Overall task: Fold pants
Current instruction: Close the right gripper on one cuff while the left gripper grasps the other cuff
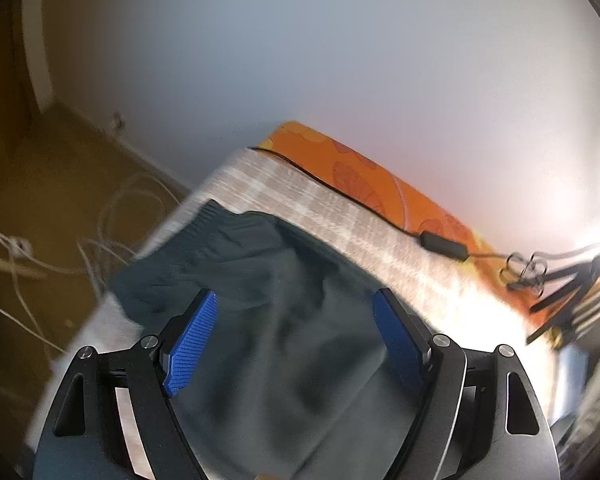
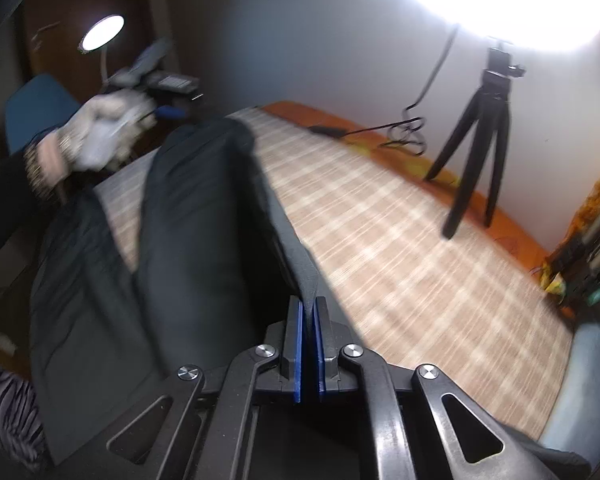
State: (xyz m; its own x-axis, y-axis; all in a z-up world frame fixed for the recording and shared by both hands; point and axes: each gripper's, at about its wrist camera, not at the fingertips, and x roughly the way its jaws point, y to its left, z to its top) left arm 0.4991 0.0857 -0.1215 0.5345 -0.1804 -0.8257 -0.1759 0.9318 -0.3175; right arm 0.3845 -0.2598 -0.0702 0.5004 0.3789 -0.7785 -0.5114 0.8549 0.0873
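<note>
Dark grey-green pants [image 1: 284, 320] lie on a table with a beige checked cloth [image 1: 340, 216]. My left gripper [image 1: 294, 304] is open, its blue pads wide apart above the pants near the elastic waistband [image 1: 220, 220] at the table's left end. In the right wrist view the pants [image 2: 188, 232] stretch from near to far along the table. My right gripper [image 2: 309, 308] is shut on a raised fold of the pants' edge. The left gripper [image 2: 168, 111] shows far off at upper left in a gloved hand [image 2: 100, 132]; its jaws are blurred there.
An orange patterned cloth [image 1: 380, 176] runs along the table's far edge with a black cable and adapter [image 1: 440, 242]. A black tripod [image 2: 480, 132] stands on the table at the right. White cables [image 1: 28, 248] lie on the floor at left. A lamp [image 2: 102, 32] glows behind.
</note>
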